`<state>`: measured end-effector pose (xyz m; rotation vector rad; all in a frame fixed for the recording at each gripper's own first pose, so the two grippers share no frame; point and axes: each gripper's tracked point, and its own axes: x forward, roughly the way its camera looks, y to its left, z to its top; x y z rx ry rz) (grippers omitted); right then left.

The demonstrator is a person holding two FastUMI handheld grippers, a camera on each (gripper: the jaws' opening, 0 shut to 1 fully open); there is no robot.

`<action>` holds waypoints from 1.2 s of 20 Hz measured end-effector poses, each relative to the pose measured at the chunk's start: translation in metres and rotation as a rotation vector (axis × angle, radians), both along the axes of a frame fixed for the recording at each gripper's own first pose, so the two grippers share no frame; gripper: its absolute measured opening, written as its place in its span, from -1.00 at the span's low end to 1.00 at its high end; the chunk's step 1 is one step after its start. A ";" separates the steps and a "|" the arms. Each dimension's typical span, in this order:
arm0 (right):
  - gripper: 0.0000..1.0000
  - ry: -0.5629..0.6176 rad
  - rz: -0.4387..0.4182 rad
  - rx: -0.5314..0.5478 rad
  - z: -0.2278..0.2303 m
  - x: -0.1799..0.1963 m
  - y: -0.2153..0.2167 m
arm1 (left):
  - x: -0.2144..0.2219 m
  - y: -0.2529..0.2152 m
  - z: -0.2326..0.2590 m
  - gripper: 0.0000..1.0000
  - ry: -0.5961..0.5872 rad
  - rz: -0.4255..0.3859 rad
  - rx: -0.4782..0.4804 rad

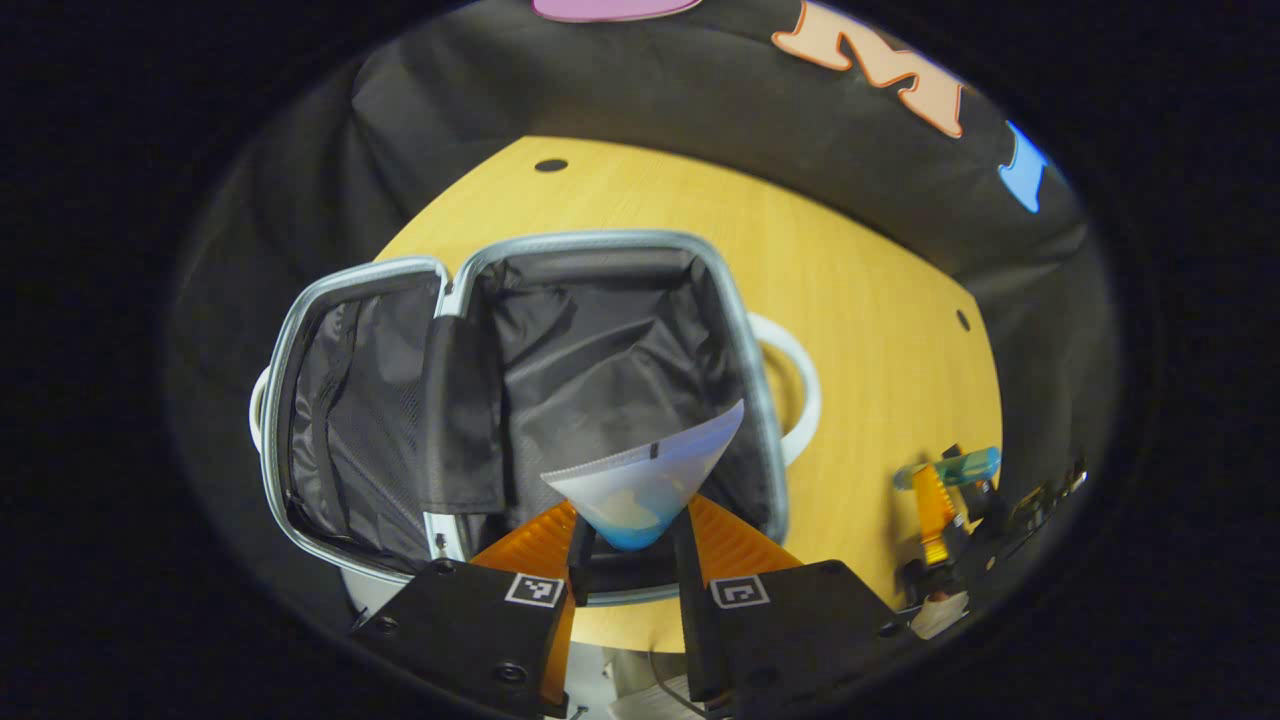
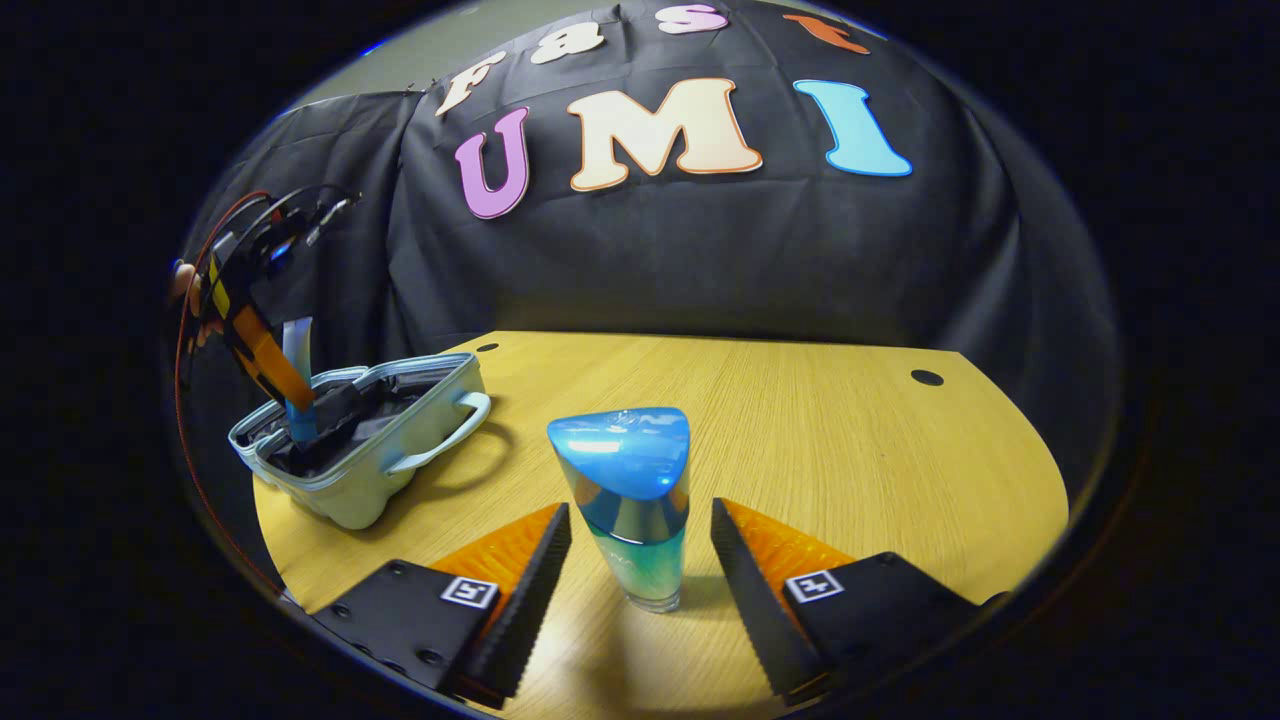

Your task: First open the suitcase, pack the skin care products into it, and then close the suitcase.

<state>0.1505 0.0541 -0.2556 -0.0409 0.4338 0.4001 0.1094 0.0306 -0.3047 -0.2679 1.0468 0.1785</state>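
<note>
Suitcase, pale with a light rim and dark fabric lining, is lying open on the wooden table, both halves facing upward, its white handle projecting to one side. In the left gripper view, the left gripper is hanging directly above the open case, its two fingers pressing on the blue cap end of a white squeeze tube, whose flat crimped end is pointing toward the lining of the larger compartment. Whether the tube is touching the lining cannot be told. In the right gripper view, the same gripper is appearing at far left over the suitcase, the tube standing nearly upright between its fingers, with the holding hand partly visible above.

The right gripper is sitting low over the table, its fingers spread apart on either side of a blue-capped bottle that is standing upright on the wood, well apart from the suitcase. Gaps are showing between the bottle and each finger, so nothing is being grasped. In the left gripper view, this gripper and the bottle are showing small at right.
</note>
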 end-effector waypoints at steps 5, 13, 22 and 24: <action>0.00 -0.012 0.003 -0.035 -0.004 0.001 -0.001 | -0.015 0.021 -0.034 -0.22 0.142 0.014 -0.010; -0.13 0.050 0.021 -0.074 -0.004 -0.003 0.003 | -0.016 0.035 -0.056 0.00 0.244 0.006 -0.009; -0.17 0.077 0.168 -0.046 0.064 -0.024 0.089 | -0.039 0.043 0.002 0.94 0.128 -0.017 -0.025; -0.14 0.084 0.220 -0.010 0.084 -0.031 0.122 | -0.053 0.049 0.020 0.93 0.092 -0.019 -0.032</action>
